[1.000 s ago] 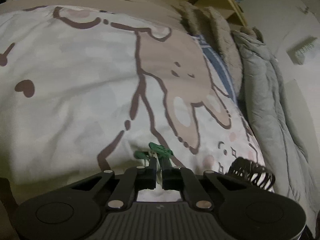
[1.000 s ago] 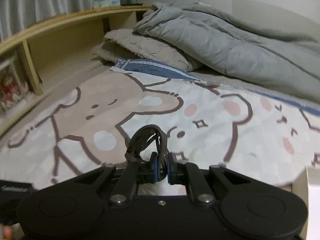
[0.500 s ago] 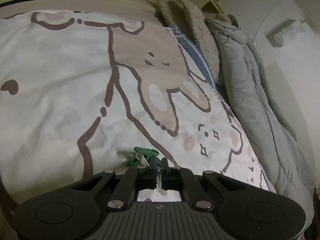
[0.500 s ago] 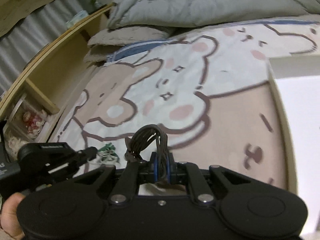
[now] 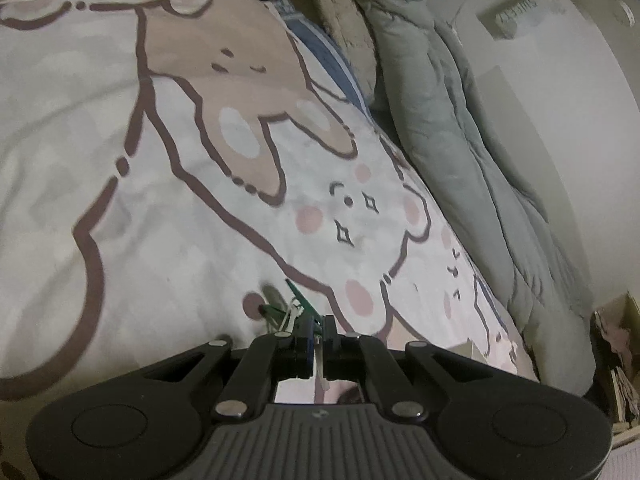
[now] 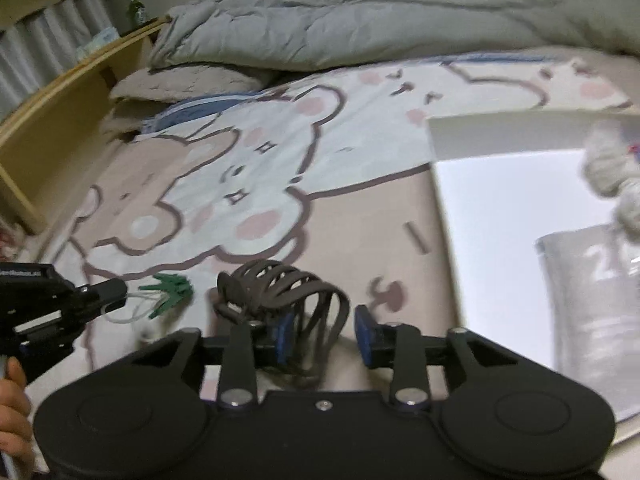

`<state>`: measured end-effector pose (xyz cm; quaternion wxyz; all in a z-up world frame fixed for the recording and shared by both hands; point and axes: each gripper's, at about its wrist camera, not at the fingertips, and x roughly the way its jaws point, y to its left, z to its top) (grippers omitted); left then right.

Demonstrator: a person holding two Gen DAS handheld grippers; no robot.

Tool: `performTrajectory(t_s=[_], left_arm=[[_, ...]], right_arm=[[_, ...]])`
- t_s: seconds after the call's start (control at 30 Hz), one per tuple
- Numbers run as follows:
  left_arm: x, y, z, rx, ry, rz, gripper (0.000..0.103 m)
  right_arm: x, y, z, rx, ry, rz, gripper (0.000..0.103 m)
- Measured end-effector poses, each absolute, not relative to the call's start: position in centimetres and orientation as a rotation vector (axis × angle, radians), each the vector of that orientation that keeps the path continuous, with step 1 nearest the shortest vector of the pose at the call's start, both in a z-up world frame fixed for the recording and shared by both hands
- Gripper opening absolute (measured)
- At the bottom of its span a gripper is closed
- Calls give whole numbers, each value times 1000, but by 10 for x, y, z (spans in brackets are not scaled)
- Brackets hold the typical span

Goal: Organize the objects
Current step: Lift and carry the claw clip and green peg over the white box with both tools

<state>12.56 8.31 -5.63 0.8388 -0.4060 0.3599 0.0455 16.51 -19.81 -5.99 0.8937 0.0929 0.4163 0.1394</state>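
My left gripper (image 5: 318,330) is shut on a green clip (image 5: 298,310) with white wire handles, held just above the cartoon bedsheet. In the right wrist view the left gripper (image 6: 120,294) shows at the left edge with the green clip (image 6: 170,286) at its tips. My right gripper (image 6: 322,334) is open, and a dark brown hair claw (image 6: 280,284) lies between its fingers, leaning toward the left finger. To the right stands a white box (image 6: 500,216) holding a clear plastic cup (image 6: 592,300) and a fluffy white item (image 6: 612,168).
A grey duvet (image 6: 360,12) and beige pillows (image 6: 180,82) lie along the far side of the bed. A wooden headboard shelf (image 6: 60,96) runs at the left. A white wall (image 5: 560,100) rises behind the duvet.
My right gripper has opened, loosing the hair claw, and has swung right toward the white box. My left gripper has carried the green clip further right along the sheet.
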Motion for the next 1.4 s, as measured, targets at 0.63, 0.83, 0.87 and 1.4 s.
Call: performTrajectory(t_s=[0.63,0.83,0.87,1.4], left_arm=[[129,65,-59,-842,806,1,3],[130,64,-59,-840,803,-6,3],[130,65,-58,-841,800,-7,3],[123,48,-8,-747,645,-144,3]], right_arm=[[169,-172,-54,-108,713,571,56],[175,-164,-62,-112,728,598,47],[174,-164,-63,-115,722,596,47],[152,-186,-12,-8,596,437,47]])
